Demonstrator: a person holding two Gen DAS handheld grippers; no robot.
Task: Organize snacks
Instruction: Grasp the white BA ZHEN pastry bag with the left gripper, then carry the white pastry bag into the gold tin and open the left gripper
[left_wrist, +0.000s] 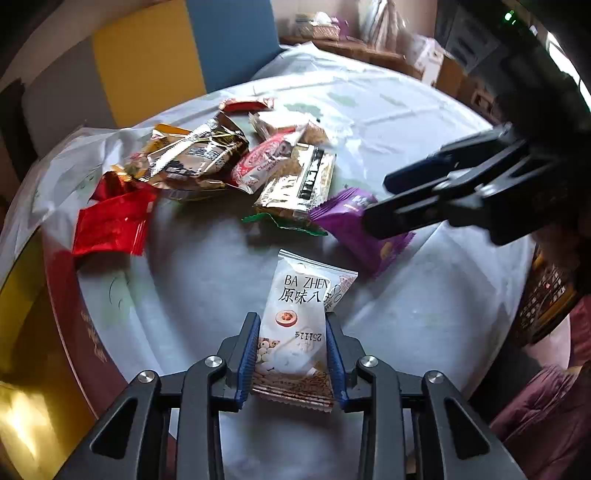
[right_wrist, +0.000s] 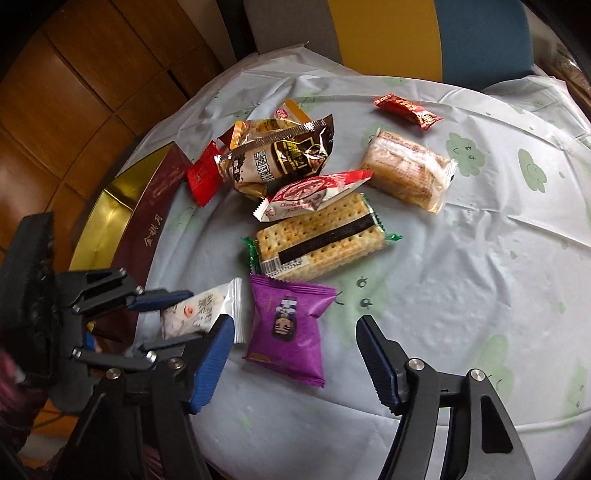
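A white snack packet (left_wrist: 295, 295) printed "BA ZHEN" lies on the pale tablecloth. My left gripper (left_wrist: 291, 317) is shut on its near half, with the blue pads pressing both side edges. From the right wrist view, the same white packet (right_wrist: 207, 314) sits in the left gripper (right_wrist: 184, 317) at the left. A purple snack packet (right_wrist: 291, 332) lies flat between the fingers of my right gripper (right_wrist: 295, 321), which is open with a gap on each side. Seen from the left wrist view, the right gripper (left_wrist: 376, 205) hangs over the purple packet (left_wrist: 351, 221).
Beyond both grippers lies a pile of snacks: a cracker pack (right_wrist: 317, 240), a red-and-white packet (right_wrist: 310, 192), a brown packet (right_wrist: 280, 162), a red packet (left_wrist: 110, 221) and a wafer pack (right_wrist: 406, 170). A gold-lined maroon box (right_wrist: 110, 210) sits at the table's left edge.
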